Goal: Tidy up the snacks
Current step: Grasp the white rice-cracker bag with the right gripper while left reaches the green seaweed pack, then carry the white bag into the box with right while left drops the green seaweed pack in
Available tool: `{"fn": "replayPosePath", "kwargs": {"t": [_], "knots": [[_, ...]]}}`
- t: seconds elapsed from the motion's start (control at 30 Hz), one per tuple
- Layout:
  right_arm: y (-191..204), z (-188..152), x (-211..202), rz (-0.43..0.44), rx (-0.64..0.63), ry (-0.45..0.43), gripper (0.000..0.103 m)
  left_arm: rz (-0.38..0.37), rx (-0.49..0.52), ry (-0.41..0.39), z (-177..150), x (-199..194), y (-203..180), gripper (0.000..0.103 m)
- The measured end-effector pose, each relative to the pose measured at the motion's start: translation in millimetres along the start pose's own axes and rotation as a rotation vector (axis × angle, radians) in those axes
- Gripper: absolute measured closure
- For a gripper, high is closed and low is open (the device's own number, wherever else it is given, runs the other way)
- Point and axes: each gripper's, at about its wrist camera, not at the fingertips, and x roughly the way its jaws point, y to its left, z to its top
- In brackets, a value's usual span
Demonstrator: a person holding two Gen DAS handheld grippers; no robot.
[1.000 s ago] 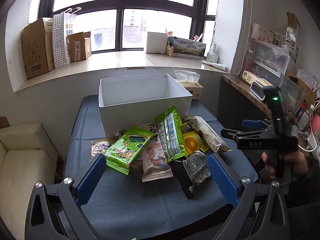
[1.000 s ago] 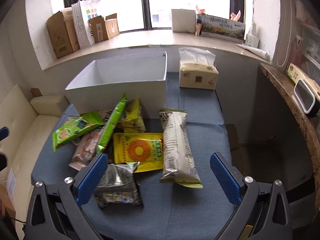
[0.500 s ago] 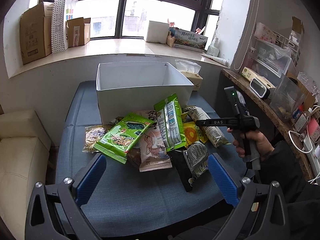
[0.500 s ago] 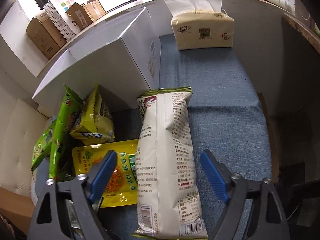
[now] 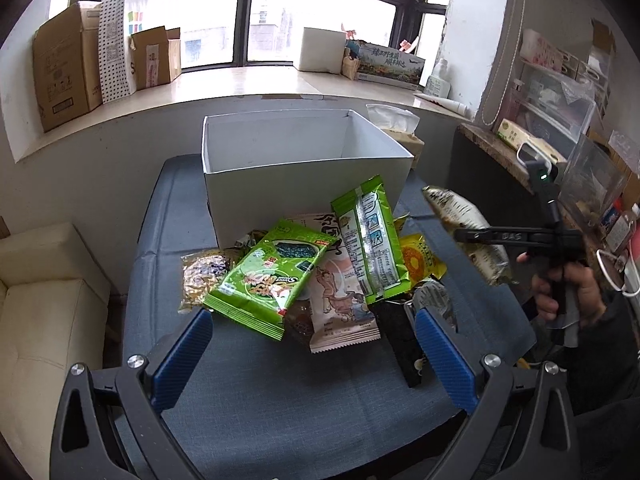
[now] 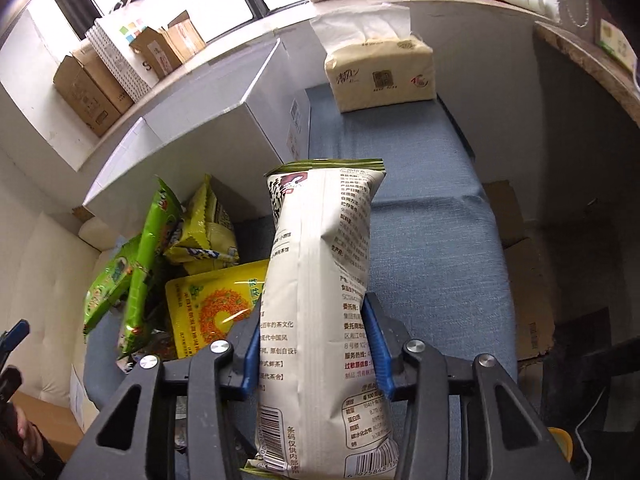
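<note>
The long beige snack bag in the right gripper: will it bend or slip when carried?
The beige snack bag looks puffy and probably light. The right gripper pinches its lower half, so the top may sag. Its glossy film might slip.

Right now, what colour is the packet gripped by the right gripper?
Cream-white with dark print and an olive-green end seal: the long packet in the right gripper, clearest in the right wrist view.

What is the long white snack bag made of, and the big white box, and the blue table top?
The long white snack bag, squeezed in the right gripper, looks like thin matte plastic film: it dents and has a back seam. The white box seems to be smooth cardboard, with thin flat walls and sharp folded corners. The blue table top looks like woven fabric, finely textured and slightly creased.
</note>
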Motion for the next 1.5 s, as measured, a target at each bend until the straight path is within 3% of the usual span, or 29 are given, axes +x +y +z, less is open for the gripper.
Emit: {"fn": "replayPosePath", "kwargs": {"t": [0.13,0.27,0.33,0.53,0.6,0.67,0.7,0.87,1.03,1.2,1.3,1.5], "knots": [[9,-12,-40,0.051,0.013,-0.079,0.055,0.040,0.125,0.048,14,36,6,0.000],[20,-27,-77,0.104,0.051,-0.165,0.055,-0.028,0.148,0.123,26,81,24,0.000],[25,-31,-85,0.117,0.063,-0.187,0.055,-0.026,0.154,0.168,31,101,31,0.000],[35,-39,-90,0.143,0.051,-0.187,0.055,-0.099,0.180,0.255,30,136,42,0.000],[36,-41,-90,0.146,0.044,-0.185,0.055,-0.098,0.184,0.251,28,140,42,0.001],[37,-42,-89,0.149,0.047,-0.181,0.055,-0.113,0.170,0.242,27,140,43,0.016],[38,-42,-88,0.148,0.048,-0.175,0.055,-0.115,0.163,0.244,27,140,43,0.029],[44,-45,-87,0.156,0.031,-0.168,0.055,-0.105,0.163,0.192,23,121,39,0.029],[57,-39,-87,0.166,-0.007,-0.174,0.055,-0.063,0.095,0.089,29,77,41,0.029],[85,0,-77,0.149,-0.087,-0.201,0.055,-0.002,-0.019,-0.005,69,53,50,0.028],[101,41,-64,0.128,-0.114,-0.230,0.055,0.050,-0.092,-0.029,109,61,60,0.028],[123,124,-6,0.108,-0.123,-0.186,0.055,0.102,-0.170,-0.052,167,105,70,0.028]]}}
